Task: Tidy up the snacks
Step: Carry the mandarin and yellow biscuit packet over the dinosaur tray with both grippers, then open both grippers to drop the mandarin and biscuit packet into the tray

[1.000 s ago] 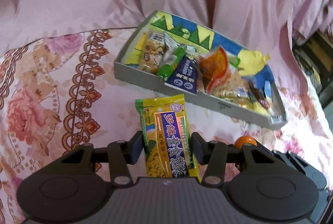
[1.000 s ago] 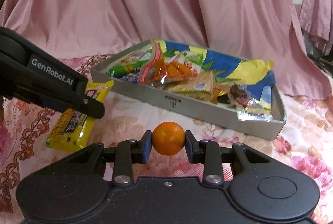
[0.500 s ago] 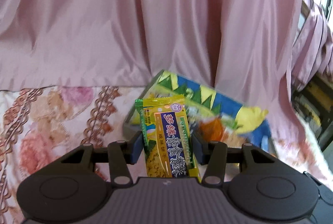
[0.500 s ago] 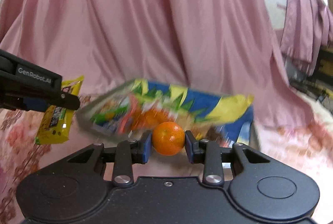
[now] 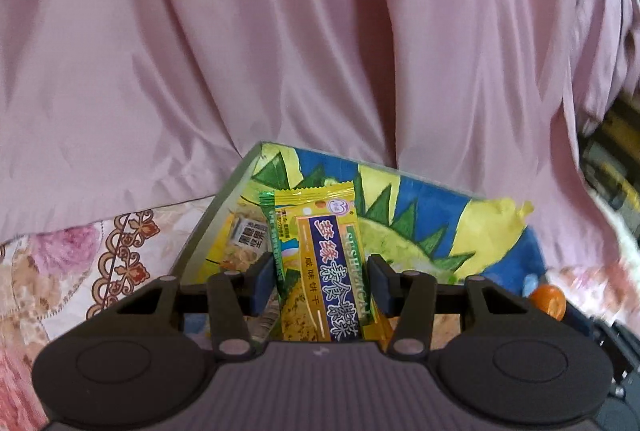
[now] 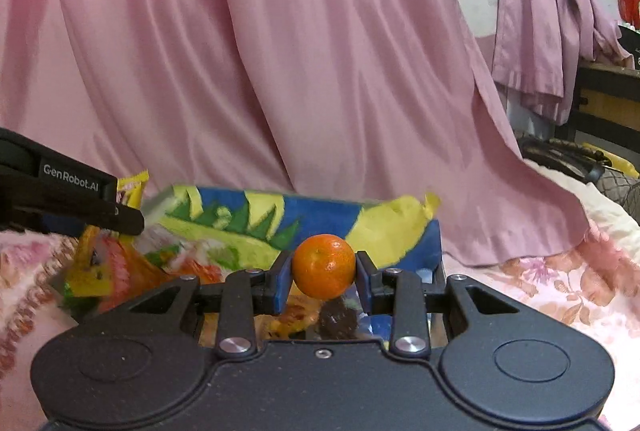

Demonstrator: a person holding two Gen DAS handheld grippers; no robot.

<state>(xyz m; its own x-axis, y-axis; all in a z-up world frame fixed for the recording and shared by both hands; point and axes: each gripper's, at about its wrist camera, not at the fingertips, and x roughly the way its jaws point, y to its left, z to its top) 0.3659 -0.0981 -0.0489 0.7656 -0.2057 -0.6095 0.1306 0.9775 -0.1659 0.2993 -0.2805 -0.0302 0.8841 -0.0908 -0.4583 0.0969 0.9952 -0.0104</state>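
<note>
Left wrist view: left tool clamps an upright yellow biscuit packet above the snack tray; right wrist view: right tool grips a small orange over the tray's near right end.

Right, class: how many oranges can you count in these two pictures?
1. The orange sits between the pads of the right hand-held gripper, in front of the tray. More could be hidden among the snacks inside it.
</note>
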